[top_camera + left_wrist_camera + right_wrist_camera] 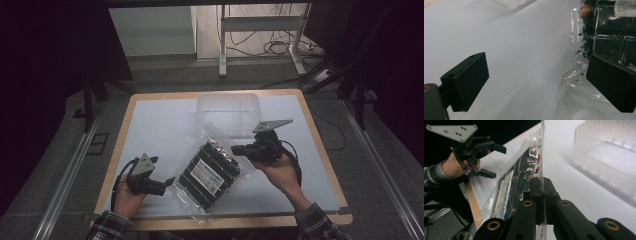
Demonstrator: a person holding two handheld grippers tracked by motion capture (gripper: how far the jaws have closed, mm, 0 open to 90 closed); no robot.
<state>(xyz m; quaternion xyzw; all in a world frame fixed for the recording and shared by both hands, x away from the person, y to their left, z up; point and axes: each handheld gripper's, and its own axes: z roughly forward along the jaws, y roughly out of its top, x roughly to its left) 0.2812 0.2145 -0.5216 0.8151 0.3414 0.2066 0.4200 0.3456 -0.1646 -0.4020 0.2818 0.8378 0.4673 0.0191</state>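
A clear plastic bag (212, 170) holding several black blocks and a white label lies tilted on the white table cover (155, 125), its far end raised. My right gripper (235, 149) is shut on the bag's upper edge; in the right gripper view the film (516, 175) runs up from between the closed jaws of that gripper (541, 183). My left gripper (167, 186) stands open at the bag's lower left corner. In the left gripper view the wide gap of the left gripper (536, 80) takes in the bag's clear margin (574, 75), with no pad pressing on it.
A clear ribbed plastic tub (227, 107) stands behind the bag at the table's far middle, also close on the right as the tub (609, 152). The table's wooden rim (320, 145) frames the cover. Dark floor and a desk frame lie beyond.
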